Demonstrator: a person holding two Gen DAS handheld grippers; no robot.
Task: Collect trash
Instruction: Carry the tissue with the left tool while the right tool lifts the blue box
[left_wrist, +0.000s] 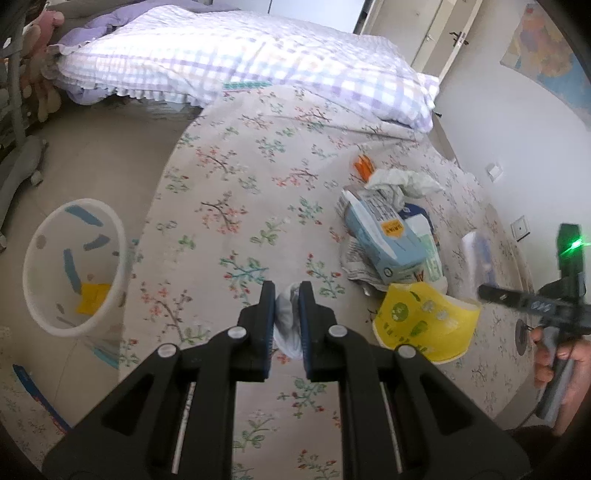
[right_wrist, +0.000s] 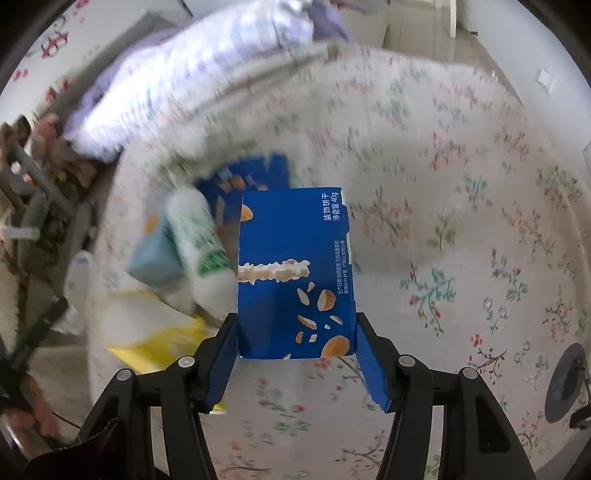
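My left gripper (left_wrist: 287, 291) is shut on a crumpled white tissue (left_wrist: 288, 325) above the floral bedsheet (left_wrist: 258, 177). A white bin (left_wrist: 74, 269) stands on the floor to its left, with a yellow scrap inside. A trash pile lies to the right: a light blue carton (left_wrist: 384, 236), crumpled white paper (left_wrist: 402, 182), an orange wrapper (left_wrist: 364, 168) and a yellow paper bowl (left_wrist: 424, 321). My right gripper (right_wrist: 295, 332) is shut on a blue biscuit box (right_wrist: 295, 273), held above the bed. The right gripper also shows in the left wrist view (left_wrist: 554, 306).
A purple checked quilt (left_wrist: 240, 59) lies across the far half of the bed. The right wrist view is blurred; a white-green bottle (right_wrist: 203, 251), the yellow bowl (right_wrist: 155, 339) and another blue pack (right_wrist: 243, 177) lie left of the box. A wall with sockets (left_wrist: 521, 229) runs along the right.
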